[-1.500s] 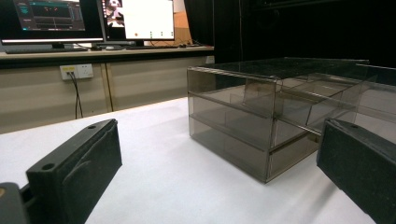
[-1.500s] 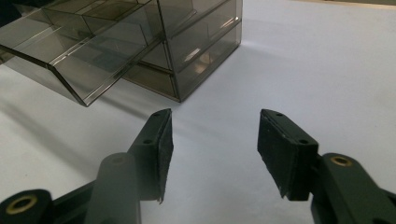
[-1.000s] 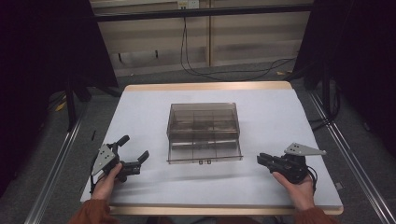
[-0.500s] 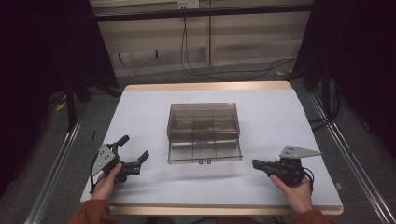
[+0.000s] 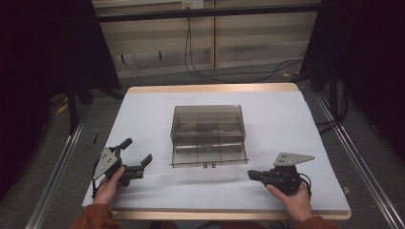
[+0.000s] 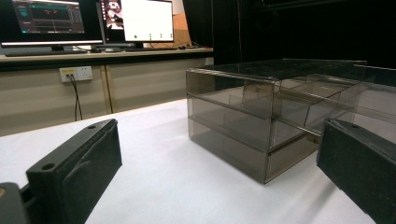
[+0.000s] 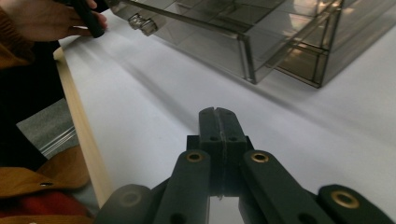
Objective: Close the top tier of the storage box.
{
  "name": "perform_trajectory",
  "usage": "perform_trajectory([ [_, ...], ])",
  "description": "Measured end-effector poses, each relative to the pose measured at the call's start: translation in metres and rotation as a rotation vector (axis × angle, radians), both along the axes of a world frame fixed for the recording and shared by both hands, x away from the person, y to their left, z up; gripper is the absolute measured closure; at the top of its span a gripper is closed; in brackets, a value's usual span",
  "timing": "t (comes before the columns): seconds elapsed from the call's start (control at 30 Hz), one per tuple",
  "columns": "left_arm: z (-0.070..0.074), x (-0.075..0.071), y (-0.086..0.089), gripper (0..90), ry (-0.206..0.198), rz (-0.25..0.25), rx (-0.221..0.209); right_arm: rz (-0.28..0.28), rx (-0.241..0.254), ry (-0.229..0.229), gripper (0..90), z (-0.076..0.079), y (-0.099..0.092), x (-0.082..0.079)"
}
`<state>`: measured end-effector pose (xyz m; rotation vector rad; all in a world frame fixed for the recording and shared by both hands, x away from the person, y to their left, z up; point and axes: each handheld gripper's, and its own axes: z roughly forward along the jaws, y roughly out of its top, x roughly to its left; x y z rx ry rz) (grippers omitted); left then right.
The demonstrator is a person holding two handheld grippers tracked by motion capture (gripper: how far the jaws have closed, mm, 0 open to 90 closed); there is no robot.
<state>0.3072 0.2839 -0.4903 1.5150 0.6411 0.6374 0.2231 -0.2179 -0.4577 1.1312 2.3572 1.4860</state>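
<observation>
Smoky clear plastic drawer organiser (image 5: 208,135) sits mid-worktop (image 5: 305,119), its lower drawer slid out toward the person. Left tongs (image 5: 138,160) gape empty, resting aside; right tongs (image 5: 252,175), pressed shut on nothing, point at the drawer front, likely to nudge it.

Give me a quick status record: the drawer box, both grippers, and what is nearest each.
drawer box: smoky clear plastic, mid-table, lower drawer pulled partly out toward the person
left gripper: open, holds nothing, beside the box's left front
right gripper: shut, fingers pressed together, empty
nearest right gripper: the pulled-out drawer's front right corner
table: white cover, wooden edge
</observation>
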Motion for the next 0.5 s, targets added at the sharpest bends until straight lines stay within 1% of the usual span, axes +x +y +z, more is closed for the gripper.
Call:
perform_trajectory([
  [0.17, 0.0, 0.0, 0.0, 0.0, 0.0, 0.001, 0.003, 0.017, -0.008, -0.004, 90.0, 0.0, 0.004, -0.001],
  [0.3, 0.0, 0.0, 0.0, 0.0, 0.0, 0.002, 0.001, 0.023, -0.005, -0.023, 90.0, 0.002, 0.009, -0.003],
  [0.43, 0.0, 0.0, 0.0, 0.0, -0.001, 0.002, 0.001, 0.041, -0.001, -0.023, 90.0, 0.003, 0.014, -0.004],
  [0.47, 0.0, 0.0, 0.0, 0.0, 0.0, 0.002, 0.001, 0.057, -0.002, -0.018, 90.0, 0.002, 0.017, -0.004],
  [0.5, 0.0, 0.0, 0.0, 0.0, 0.0, 0.002, 0.001, 0.057, -0.002, -0.018, 90.0, 0.002, 0.017, -0.004],
])
